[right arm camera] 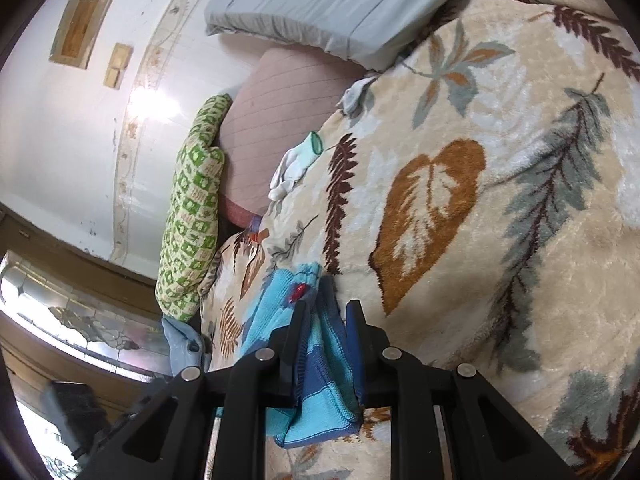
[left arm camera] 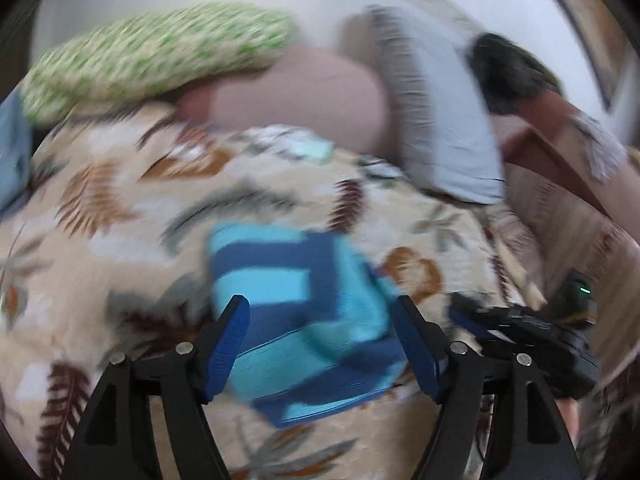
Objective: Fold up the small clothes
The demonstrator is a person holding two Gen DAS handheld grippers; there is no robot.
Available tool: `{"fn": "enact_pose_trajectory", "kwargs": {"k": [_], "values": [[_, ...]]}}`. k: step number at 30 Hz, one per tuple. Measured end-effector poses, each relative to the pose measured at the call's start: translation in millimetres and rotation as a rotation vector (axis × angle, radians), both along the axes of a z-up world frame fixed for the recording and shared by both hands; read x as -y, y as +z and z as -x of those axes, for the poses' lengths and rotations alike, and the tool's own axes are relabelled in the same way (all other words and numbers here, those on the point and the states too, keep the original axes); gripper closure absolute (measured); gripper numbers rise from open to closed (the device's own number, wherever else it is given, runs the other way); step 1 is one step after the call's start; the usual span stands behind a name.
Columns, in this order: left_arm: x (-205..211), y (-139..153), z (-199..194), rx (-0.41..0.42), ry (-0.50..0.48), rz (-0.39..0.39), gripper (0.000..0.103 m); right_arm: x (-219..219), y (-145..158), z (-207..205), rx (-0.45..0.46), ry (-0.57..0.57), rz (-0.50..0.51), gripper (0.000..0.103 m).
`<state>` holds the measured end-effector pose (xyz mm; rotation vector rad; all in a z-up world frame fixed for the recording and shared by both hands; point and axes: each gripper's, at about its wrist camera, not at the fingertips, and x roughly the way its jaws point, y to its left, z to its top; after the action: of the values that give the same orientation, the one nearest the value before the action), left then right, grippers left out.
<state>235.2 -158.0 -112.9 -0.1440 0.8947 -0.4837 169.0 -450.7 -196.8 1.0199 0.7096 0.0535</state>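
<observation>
A small knitted garment (left arm camera: 296, 320) with light blue and dark blue stripes lies folded on the leaf-patterned blanket (left arm camera: 120, 208). In the blurred left wrist view my left gripper (left arm camera: 320, 312) stands open over it, one blue finger on each side, neither pad pressing on the cloth. In the right wrist view my right gripper (right arm camera: 327, 308) is shut on a bunched edge of the striped garment (right arm camera: 320, 392), which hangs through the jaws onto the blanket (right arm camera: 500, 208). A red tag (right arm camera: 298, 292) shows on the cloth just past the fingertips.
A small white sock with a green cuff (right arm camera: 298, 160) lies further up the blanket. A green patterned pillow (right arm camera: 192, 216), a pink cushion (right arm camera: 276, 120) and a grey-blue pillow (right arm camera: 320, 4) line the wall. A light blue cloth (right arm camera: 182, 340) hangs at the bed's edge.
</observation>
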Motion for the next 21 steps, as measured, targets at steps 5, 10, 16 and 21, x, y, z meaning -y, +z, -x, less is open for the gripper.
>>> {"fn": "enact_pose_trajectory", "kwargs": {"k": [5,10,16,21], "values": [[16,-24,4,0.045,0.016,-0.175,0.030,-10,3,-4,0.021,0.023,0.022,0.082],[58,-34,26,0.103,-0.098,-0.186,0.030,-20,23,-2,0.148,0.070,0.057,0.082],[66,-27,41,0.160,-0.226,-0.149,0.029,-27,24,-8,0.182,0.139,0.018,0.082],[14,-25,42,0.146,-0.156,-0.083,0.029,-34,26,-10,0.224,0.208,-0.025,0.082]]}}
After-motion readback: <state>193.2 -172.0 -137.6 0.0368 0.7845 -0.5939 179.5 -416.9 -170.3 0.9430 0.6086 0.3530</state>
